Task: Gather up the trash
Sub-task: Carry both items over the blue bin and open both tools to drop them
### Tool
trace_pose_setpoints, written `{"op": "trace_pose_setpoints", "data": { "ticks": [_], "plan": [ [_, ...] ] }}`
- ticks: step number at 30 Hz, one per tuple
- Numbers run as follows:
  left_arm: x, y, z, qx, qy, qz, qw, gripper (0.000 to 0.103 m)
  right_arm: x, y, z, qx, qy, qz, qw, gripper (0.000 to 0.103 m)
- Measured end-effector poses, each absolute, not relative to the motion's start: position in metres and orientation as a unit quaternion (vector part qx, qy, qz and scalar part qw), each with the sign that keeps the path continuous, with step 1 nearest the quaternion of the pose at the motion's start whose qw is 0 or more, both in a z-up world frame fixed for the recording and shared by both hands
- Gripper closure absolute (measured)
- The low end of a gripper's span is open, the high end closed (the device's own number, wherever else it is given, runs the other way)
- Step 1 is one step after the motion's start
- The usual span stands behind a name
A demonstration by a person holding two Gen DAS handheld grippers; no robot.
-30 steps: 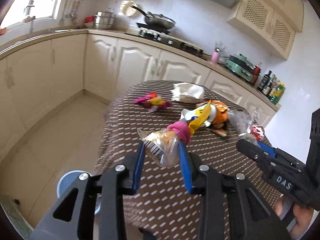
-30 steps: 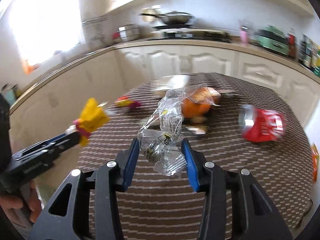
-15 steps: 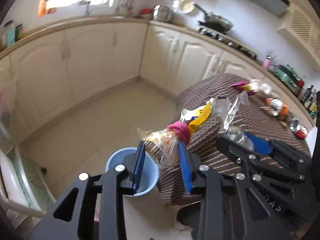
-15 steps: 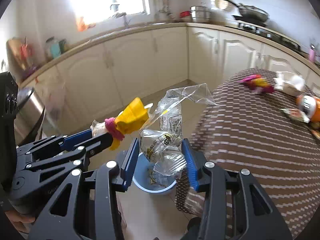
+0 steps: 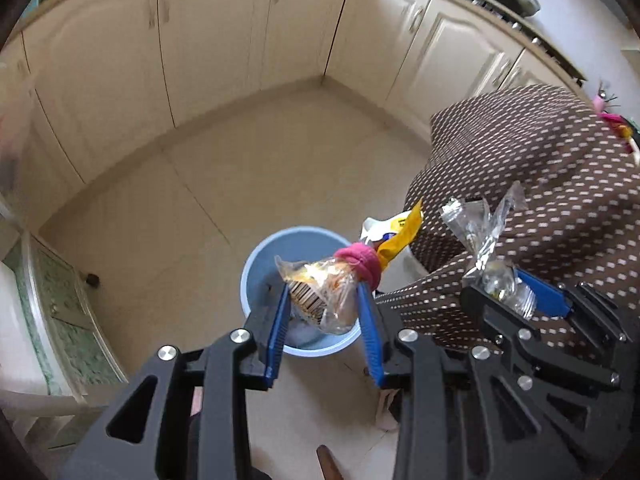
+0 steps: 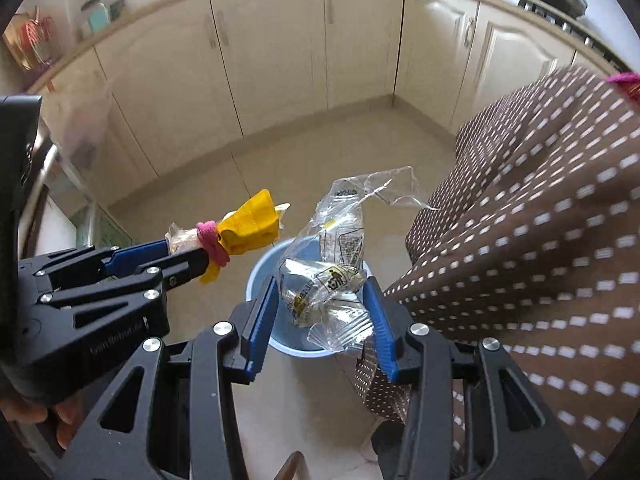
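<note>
My left gripper (image 5: 322, 294) is shut on a tied snack bag (image 5: 326, 288) with a pink band and a yellow end, held above the blue bin (image 5: 260, 264) on the floor. My right gripper (image 6: 322, 300) is shut on a crumpled clear plastic wrapper (image 6: 334, 268), held over the same blue bin (image 6: 260, 276). The left gripper with its bag (image 6: 240, 230) shows at the left of the right wrist view. The right gripper with its wrapper (image 5: 490, 264) shows at the right of the left wrist view.
The table with a brown dotted cloth (image 5: 540, 168) stands just right of the bin; pink and yellow trash (image 5: 618, 124) lies at its far edge. Cream cabinets (image 5: 216, 32) line the walls around the tiled floor (image 5: 200, 184). A white chair (image 5: 44, 320) stands at the left.
Both grippers have swung left off the table and tilted down; they now hover over the blue bin, each still holding its piece of trash.
</note>
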State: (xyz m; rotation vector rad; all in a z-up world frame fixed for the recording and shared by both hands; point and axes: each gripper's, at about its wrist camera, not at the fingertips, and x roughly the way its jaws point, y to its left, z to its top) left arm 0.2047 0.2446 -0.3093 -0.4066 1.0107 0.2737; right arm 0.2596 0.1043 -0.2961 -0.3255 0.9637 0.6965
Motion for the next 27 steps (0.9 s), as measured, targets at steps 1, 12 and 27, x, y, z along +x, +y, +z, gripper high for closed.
{"op": "trace_pose_setpoints", "data": {
  "ticks": [1, 12, 27],
  "plan": [
    [0.211, 0.249, -0.317, -0.196, 0.486, 0.131, 0.842, 0.071, 0.262, 0.106, -0.301, -0.154, 0.455, 0.327, 0.814, 0.061],
    [0.261, 0.264, -0.344, -0.227, 0.490, 0.130, 0.832, 0.054, 0.284, 0.125, -0.331, -0.161, 0.472, 0.317, 0.807, 0.060],
    [0.224, 0.270, -0.330, -0.222, 0.477, 0.156, 0.836, 0.050, 0.290, 0.134, -0.330, -0.152, 0.469, 0.325, 0.807, 0.059]
  ]
}}
